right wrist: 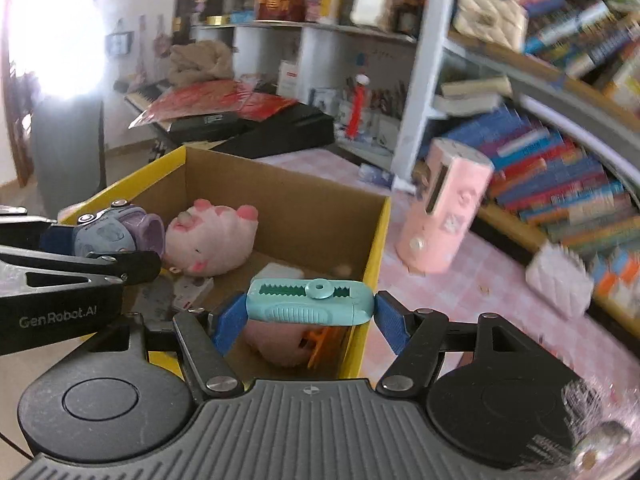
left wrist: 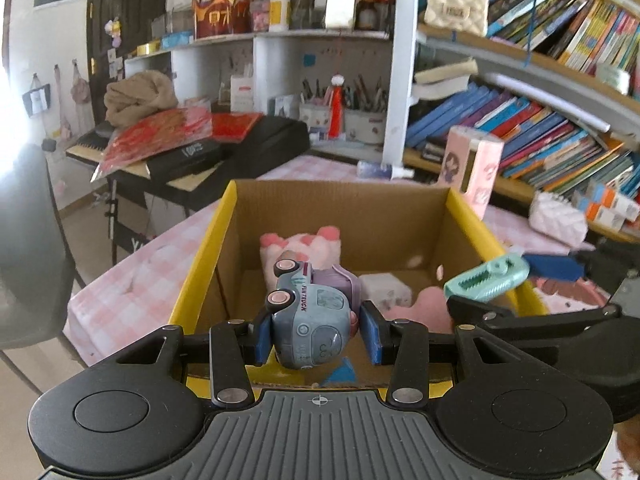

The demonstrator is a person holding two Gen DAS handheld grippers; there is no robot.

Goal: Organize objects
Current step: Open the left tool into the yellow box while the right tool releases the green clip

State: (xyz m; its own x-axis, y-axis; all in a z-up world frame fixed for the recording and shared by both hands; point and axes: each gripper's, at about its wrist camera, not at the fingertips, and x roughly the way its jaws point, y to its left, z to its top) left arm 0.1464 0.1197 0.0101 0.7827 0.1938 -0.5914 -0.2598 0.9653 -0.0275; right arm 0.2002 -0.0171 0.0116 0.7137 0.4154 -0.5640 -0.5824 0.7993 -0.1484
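From the left camera, we saw our left claw point(left wrist: 317, 334) holding a little gray-blue toy truck point(left wrist: 312, 316) by its two sides, tipped over, just above the near edge of the cardboard box point(left wrist: 224, 248). The truck looked hard, light and a bit smooth, so we thought the flat sides were the best place to squeeze it. Inside the box lay a soft pink pig toy point(left wrist: 300, 246) and a small white block point(left wrist: 384, 288), with some bare floor on the left for the truck. Our right claw came in from the right side, carrying a green plastic tool point(left wrist: 486, 278). From the right camera, we saw our right claw point(right wrist: 308, 314) gripping that green plastic tool point(right wrist: 308, 300) by its two short ends, over the box's near right corner. It looked stiff and light. The yellow box wall point(right wrist: 370, 276) stood close beside it, and the left claw was near, so we thought we had to be careful not to bump them. A pink case point(right wrist: 444, 216) stood on the table outside the box.
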